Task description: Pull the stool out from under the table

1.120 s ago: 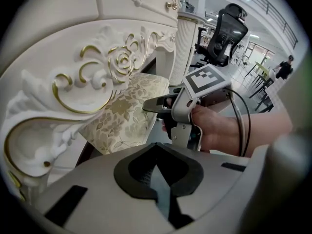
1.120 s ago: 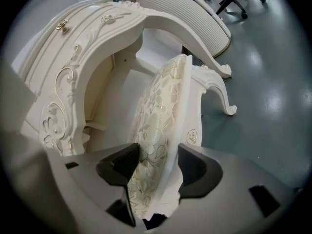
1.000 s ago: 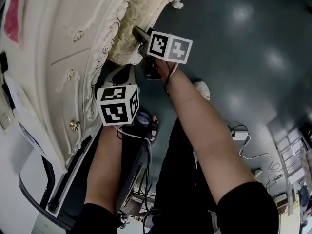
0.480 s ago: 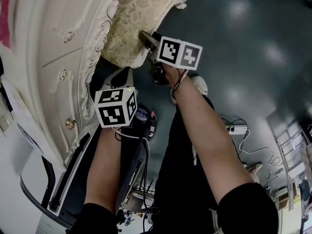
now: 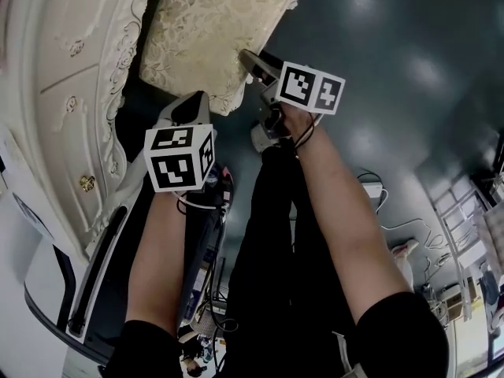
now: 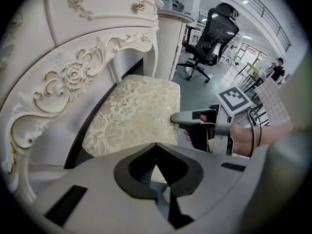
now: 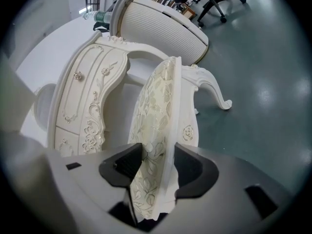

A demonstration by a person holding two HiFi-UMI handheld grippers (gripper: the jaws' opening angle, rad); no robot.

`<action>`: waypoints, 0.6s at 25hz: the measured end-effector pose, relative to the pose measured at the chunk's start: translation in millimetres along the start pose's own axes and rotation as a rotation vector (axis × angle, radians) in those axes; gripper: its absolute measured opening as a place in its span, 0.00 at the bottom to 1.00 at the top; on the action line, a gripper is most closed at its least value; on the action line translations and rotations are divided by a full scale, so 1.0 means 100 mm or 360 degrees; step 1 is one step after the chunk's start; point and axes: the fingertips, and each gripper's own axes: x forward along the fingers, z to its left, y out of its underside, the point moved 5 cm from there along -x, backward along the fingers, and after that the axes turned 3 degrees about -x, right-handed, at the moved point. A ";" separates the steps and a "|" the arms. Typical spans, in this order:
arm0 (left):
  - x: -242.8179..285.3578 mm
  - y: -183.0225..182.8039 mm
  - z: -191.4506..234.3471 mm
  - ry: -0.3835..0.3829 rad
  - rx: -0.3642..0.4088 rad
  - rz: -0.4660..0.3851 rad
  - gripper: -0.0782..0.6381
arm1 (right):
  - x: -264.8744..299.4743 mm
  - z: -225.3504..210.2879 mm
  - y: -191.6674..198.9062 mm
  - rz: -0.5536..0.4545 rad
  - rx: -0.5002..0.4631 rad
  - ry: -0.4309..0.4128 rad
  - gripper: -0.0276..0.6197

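The stool [image 5: 209, 30] has a cream floral cushion and a white carved frame; it stands partly out from under the white ornate table [image 5: 71, 69]. My right gripper [image 5: 252, 61] is shut on the stool's near seat edge, and the right gripper view shows the cushion and rim [image 7: 158, 116] clamped between the jaws [image 7: 156, 167]. The left gripper [image 5: 185, 109] hovers just short of the seat with nothing in it. In the left gripper view its jaws [image 6: 156, 147] meet, with the stool [image 6: 136, 111] ahead and the right gripper [image 6: 190, 118] on the seat's edge.
The table's carved apron [image 6: 83, 67] and drawers [image 7: 87, 96] stand close on the left of the stool. A curved stool leg [image 7: 217, 94] rests on the dark glossy floor. A black office chair [image 6: 214, 28] stands farther back. A power strip and cables [image 5: 374, 191] lie on the floor by my legs.
The stool has come further out from under the table, with the right gripper clamped on its edge. More of the cushion shows now. The left gripper shifted slightly left.
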 end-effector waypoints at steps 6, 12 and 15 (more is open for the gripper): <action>0.08 -0.09 -0.45 0.0087 0.0050 0.0005 0.11 | -0.74 -0.29 0.03 0.0004 -0.0022 0.0032 0.29; 0.23 -0.11 -0.75 0.0132 0.0180 0.0057 0.11 | -0.96 -0.33 0.00 0.0071 -0.0260 0.0180 0.06; 0.24 -0.14 -0.89 0.0152 0.0231 0.0060 0.11 | -1.06 -0.34 0.04 0.0082 -0.0268 0.0211 0.06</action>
